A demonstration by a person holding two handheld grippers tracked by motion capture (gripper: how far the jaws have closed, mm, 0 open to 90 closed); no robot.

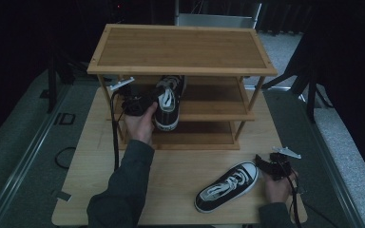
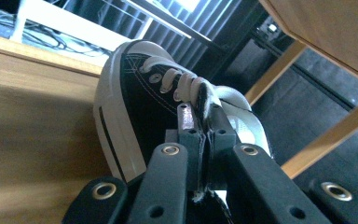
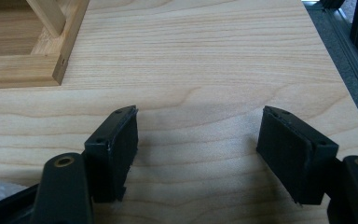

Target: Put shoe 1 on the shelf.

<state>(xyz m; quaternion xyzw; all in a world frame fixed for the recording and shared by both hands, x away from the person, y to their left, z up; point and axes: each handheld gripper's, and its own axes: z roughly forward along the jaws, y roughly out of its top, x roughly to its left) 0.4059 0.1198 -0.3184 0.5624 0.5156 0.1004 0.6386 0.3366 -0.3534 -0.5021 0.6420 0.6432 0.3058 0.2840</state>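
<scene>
A black-and-white sneaker (image 1: 168,101) rests on the middle shelf of a bamboo shoe rack (image 1: 180,50), heel end sticking out over the shelf front. My left gripper (image 1: 138,102) is shut on that shoe; in the left gripper view the jaws pinch its tongue or collar (image 2: 204,105). A second matching sneaker (image 1: 227,185) lies on the table (image 1: 171,161) at the front right. Just right of its toe, my right gripper (image 1: 270,166) stands open; in the right gripper view its fingers (image 3: 116,149) are spread wide over bare wood.
The rack has a top board, a middle shelf (image 1: 214,110) and a bottom shelf (image 1: 195,138). Its front right foot (image 3: 51,65) stands ahead and left of the right gripper. Dark floor and stands surround the table.
</scene>
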